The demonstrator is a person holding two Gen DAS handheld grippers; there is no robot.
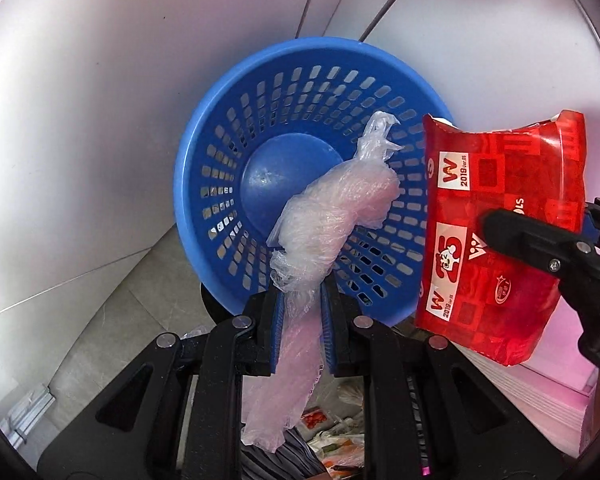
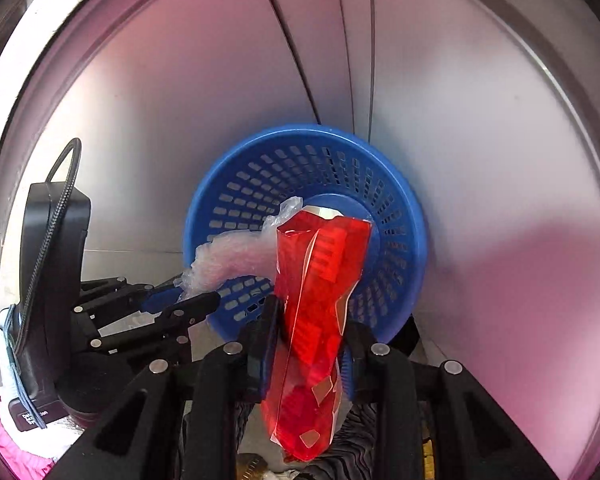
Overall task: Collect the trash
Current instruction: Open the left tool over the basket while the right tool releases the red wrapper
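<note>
The left gripper [image 1: 300, 300] pinches a crumpled clear plastic bag [image 1: 332, 216], and the right gripper [image 2: 308, 344] is clamped on a shiny red printed foil wrapper [image 2: 320, 280]; both pieces hang over the mouth of the round blue perforated plastic basket [image 1: 300, 80], neither yet inside. The light film could cling to the left gripper's pads on release. The wrapper sits near the rim and may catch it and fall outside.

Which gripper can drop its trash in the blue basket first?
Probably left. The left gripper holds the plastic bag right over the basket opening; the red wrapper hangs at the rim.
</note>
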